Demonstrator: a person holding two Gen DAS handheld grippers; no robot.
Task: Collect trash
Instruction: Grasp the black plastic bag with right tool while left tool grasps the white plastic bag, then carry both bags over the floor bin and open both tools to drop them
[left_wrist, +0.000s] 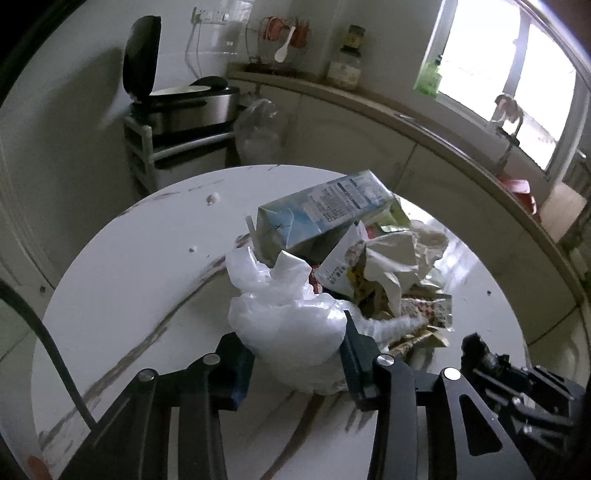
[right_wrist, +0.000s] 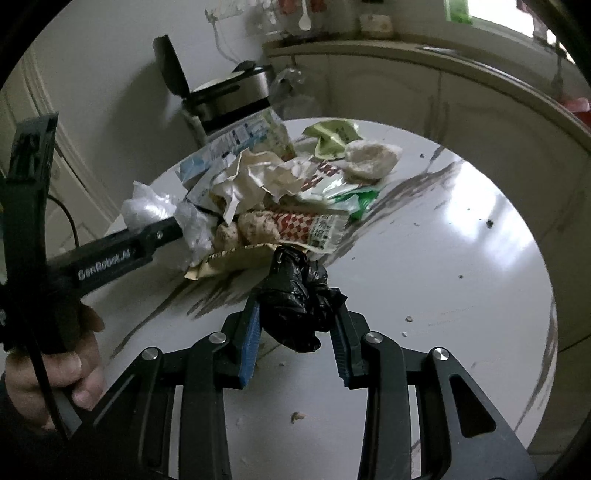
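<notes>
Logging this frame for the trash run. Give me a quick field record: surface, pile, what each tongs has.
surface: round white table, streaked and crumb-speckled
pile: milk carton, crumpled paper, snack wrappers, green packet
left tongs: closed on white plastic bag at the near edge of the pile
right tongs: closed on crumpled black bag, beside the pile
person: hand grips the left handle
background: open rice cooker on a rack
</notes>
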